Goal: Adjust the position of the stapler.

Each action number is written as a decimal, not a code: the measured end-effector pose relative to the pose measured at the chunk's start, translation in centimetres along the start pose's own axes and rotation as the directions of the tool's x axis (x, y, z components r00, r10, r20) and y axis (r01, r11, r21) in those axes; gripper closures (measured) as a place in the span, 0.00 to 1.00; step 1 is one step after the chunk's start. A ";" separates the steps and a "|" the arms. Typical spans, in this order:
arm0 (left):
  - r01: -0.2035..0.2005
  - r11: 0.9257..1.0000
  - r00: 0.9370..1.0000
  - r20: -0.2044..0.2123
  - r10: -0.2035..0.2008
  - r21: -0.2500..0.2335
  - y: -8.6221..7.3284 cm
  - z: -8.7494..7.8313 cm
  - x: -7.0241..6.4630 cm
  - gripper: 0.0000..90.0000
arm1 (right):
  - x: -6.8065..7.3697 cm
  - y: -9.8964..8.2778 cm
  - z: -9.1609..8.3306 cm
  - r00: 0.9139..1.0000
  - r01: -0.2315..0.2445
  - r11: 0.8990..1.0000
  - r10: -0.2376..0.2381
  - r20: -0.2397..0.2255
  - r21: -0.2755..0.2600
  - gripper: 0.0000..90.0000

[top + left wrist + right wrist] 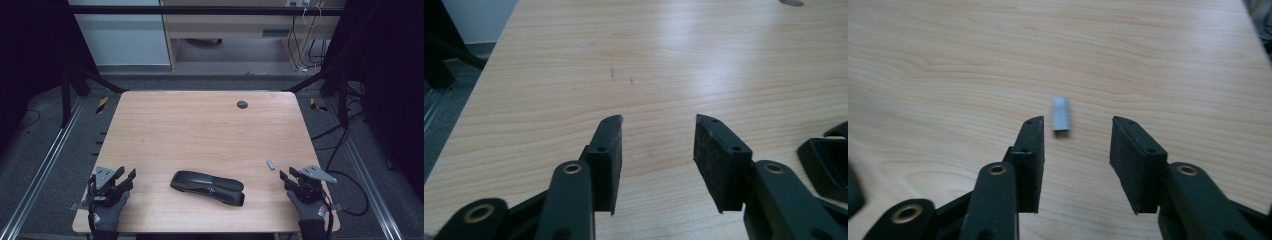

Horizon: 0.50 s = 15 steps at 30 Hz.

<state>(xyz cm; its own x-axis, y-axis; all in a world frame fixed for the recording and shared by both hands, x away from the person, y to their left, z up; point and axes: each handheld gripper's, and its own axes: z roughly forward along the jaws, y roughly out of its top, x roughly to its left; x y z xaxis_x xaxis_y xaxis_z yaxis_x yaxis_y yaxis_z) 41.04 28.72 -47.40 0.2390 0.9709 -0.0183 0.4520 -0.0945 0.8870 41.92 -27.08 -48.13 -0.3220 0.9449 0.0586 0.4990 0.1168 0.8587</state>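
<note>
The left gripper sits at the near-left corner of the tabletop, held by a gloved hand. Its jaws stand apart w/ nothing between them; in the left gripper view the left gripper frames bare wood only, pads touching nothing.

Centre-near lies the black stapler, flat on the tabletop between the two grippers, apart from both. Long axis runs left-right w/ a slight tilt: left end a bit farther from the person, right end nearer. Which end is the front is hard to tell from the high view, probably the rounded left end. In the left gripper view the stapler is cut off at the right edge, just a dark corner.

Farther right, a small grey staple strip lies on the wood, near the right gripper but not touching. In the right gripper view the staple strip sits just ahead of the jaw tips, long axis running away from the camera, approx. in line w/ the gap. The right gripper is wide open, holding nothing, in a gloved right hand. A dark round grommet sits at the tabletop's far side.
</note>
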 end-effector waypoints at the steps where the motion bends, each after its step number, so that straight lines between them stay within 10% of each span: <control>1: 0.000 1.000 1.000 0.000 0.000 0.000 0.0 0.0 0.0 0.63 | 0.4 0.1 0.0 1.000 0.011 1.000 -0.011 -0.014 0.001 0.68; 9: -0.029 0.999 0.999 0.032 0.028 0.036 -0.5 0.2 -1.0 0.76 | 3.5 0.4 -0.2 0.989 0.067 0.998 -0.067 -0.135 -0.002 0.94; 15: -0.040 0.999 0.999 0.037 0.039 0.027 -0.5 -0.1 -1.3 0.85 | 6.0 0.4 0.0 0.965 0.095 0.995 -0.088 -0.249 0.016 1.00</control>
<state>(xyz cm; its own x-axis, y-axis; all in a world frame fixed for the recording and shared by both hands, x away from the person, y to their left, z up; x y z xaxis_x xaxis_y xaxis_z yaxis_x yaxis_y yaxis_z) 40.40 27.58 -47.78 0.2885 0.9575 -0.0009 0.4654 -0.1394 0.8741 40.20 -21.39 -47.49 -0.5547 0.8250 0.1078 0.4792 0.2108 0.8520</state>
